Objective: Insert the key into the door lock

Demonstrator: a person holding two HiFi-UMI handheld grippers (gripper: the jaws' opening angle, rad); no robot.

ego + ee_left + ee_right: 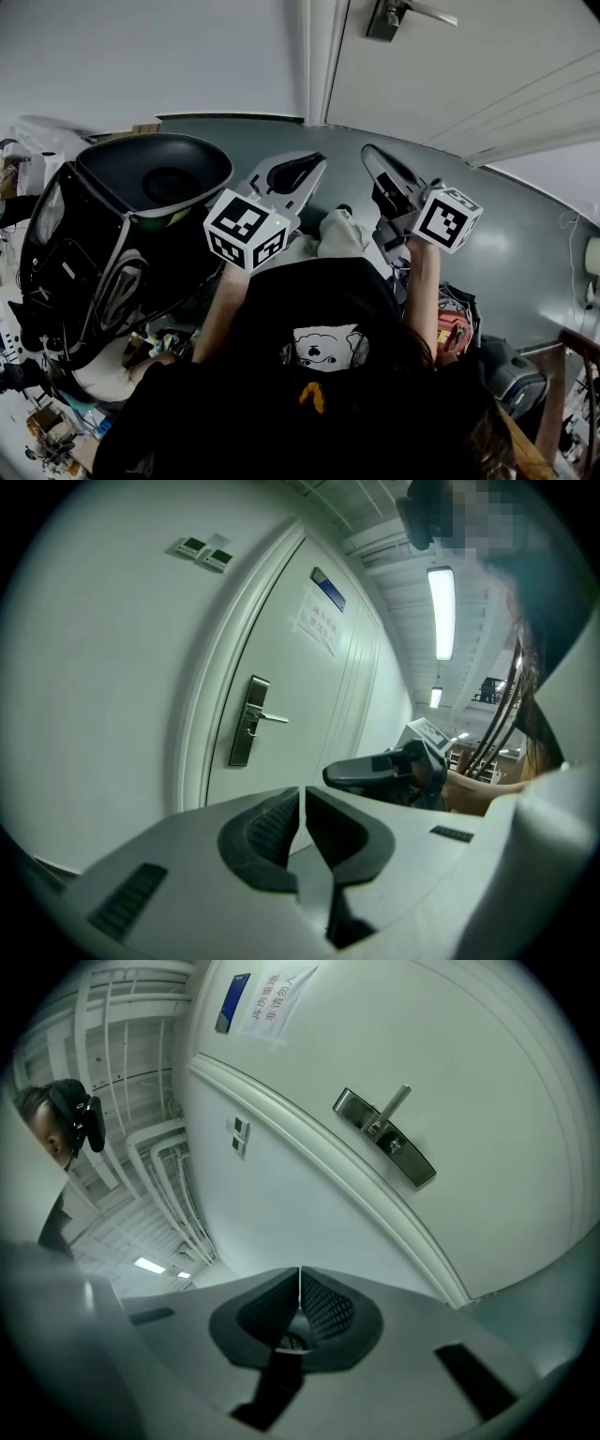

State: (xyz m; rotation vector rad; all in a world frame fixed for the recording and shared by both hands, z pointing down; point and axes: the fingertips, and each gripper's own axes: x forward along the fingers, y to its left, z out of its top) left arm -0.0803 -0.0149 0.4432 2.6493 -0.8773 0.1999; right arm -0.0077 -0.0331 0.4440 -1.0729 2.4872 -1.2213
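Right gripper (300,1283): closed on a small piece, judged to be the key (289,1342). Left gripper (302,799): closed, nothing held. Lock (386,1138): well apart; key to be squared to it before being pushed

Grey floor (525,253) carries a black machine (103,253) at left (small clutter (56,422) beside it) and a red object (454,334) at right.

The floor (525,216) ahead of us lies open right up to the door (469,84), and its handle (412,12) stands unblocked. A black machine (141,202) crowds our left side.
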